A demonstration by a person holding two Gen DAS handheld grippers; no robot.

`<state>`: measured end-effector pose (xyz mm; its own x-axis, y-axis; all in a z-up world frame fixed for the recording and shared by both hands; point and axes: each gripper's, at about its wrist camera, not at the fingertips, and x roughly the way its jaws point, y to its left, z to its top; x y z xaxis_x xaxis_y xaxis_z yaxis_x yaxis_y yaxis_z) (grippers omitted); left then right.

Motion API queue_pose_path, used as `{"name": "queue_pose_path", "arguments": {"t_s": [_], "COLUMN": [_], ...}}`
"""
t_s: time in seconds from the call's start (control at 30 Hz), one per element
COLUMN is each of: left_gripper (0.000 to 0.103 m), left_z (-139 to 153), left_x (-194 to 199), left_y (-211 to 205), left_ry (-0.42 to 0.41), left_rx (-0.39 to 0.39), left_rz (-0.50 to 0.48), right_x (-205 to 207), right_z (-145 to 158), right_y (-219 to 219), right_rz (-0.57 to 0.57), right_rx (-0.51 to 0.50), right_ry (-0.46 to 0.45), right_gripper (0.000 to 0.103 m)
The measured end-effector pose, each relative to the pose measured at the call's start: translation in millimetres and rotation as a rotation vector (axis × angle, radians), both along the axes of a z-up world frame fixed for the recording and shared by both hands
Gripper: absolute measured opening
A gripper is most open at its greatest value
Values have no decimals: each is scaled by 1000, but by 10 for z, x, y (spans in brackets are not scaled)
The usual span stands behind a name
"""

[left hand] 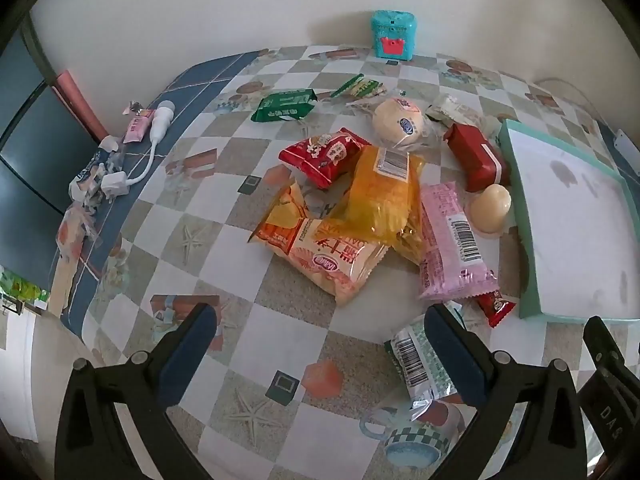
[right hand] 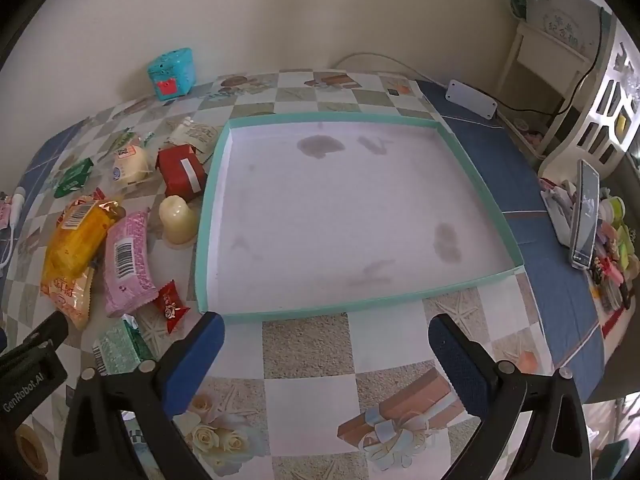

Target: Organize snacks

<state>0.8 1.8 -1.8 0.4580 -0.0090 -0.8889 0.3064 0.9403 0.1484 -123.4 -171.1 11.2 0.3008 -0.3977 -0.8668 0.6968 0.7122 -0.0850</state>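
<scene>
Both claws hang spread and empty over the counter (right hand: 308, 360): the left claw (left hand: 320, 344) before the heap of snacks (left hand: 360, 208), the right claw (right hand: 326, 354) before the shallow teal box (right hand: 208, 216), which holds nothing. Sorting looks barely begun. Nearest the left claw lies a green-and-silver packet (left hand: 420, 364), touching its right finger; picking it up means shifting right, lowering and pinching it.

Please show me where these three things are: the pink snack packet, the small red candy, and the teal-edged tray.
pink snack packet (right hand: 127, 261), right wrist view, middle of the wrapper beside the barcode.
small red candy (right hand: 171, 306), right wrist view, centre of the wrapper.
teal-edged tray (right hand: 320, 308), right wrist view, near rim.
</scene>
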Motion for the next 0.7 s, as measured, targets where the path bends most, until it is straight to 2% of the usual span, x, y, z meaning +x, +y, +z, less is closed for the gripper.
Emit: {"name": "queue_pose_path", "arguments": {"t_s": [0.7], "left_gripper": [103], "left_z": [-64], "left_x": [-4], "left_y": [-8], "left_ry": [13], "left_rx": [22], "left_rz": [-6], "right_x": [15], "right_z": [12], "right_y": [8], "right_rz": [-4], "right_rx": [-11], "right_ry": [9], "right_gripper": [103]}}
